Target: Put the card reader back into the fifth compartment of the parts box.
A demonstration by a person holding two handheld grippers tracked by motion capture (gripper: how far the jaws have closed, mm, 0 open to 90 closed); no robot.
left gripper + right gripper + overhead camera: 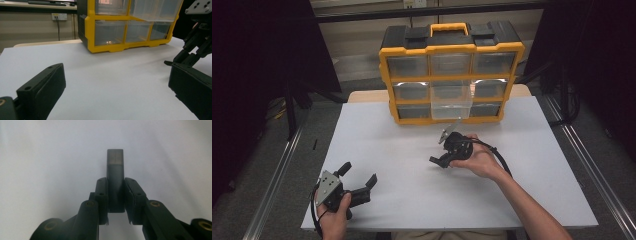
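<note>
A: High view first. Yellow organizer (451, 72) at far side of white table (532, 165), upright, handle on top. Middle-row centre drawer (452, 101) pulled out toward person, clear, looks empty from here (hard to be sure thru the plastic). Other drawers flush.

B: R gripper (447, 151)?

A: Just in front of organizer, near the open drawer but apart from it, tipped down toward table. Held item not legible from above.

B: L gripper (357, 181)?

A: Near-left corner of table, well apart from everything, jaws spread, nothing between.

B: Left gripper view, pls.

A: Own two jaws wide apart at bottom corners, bare table between. Organizer (130, 27) ahead, drawer (155, 10) sticking out at top. Other gripper at right edge, farther off, angled down.

B: And right gripper view?

A: Jaws pressed on a small dark grey block (115, 180), upright rectangular piece, paler tip poking out past the pads (102, 192). Pinched mid-length, one pad each side, lower end down between the jaws. White table behind, blurry.

B: So where in the job?

A: Judging by layout: drawer open, done; block in hand, done. Which way it goes (into drawer or out to table) can't be told from this alone. If in: lift, carry over drawer rim, let go, push drawer shut. Block sits clear of drawer, so transfer itself not yet done. L side idle, prob free to steady organizer or close drawer.
</note>
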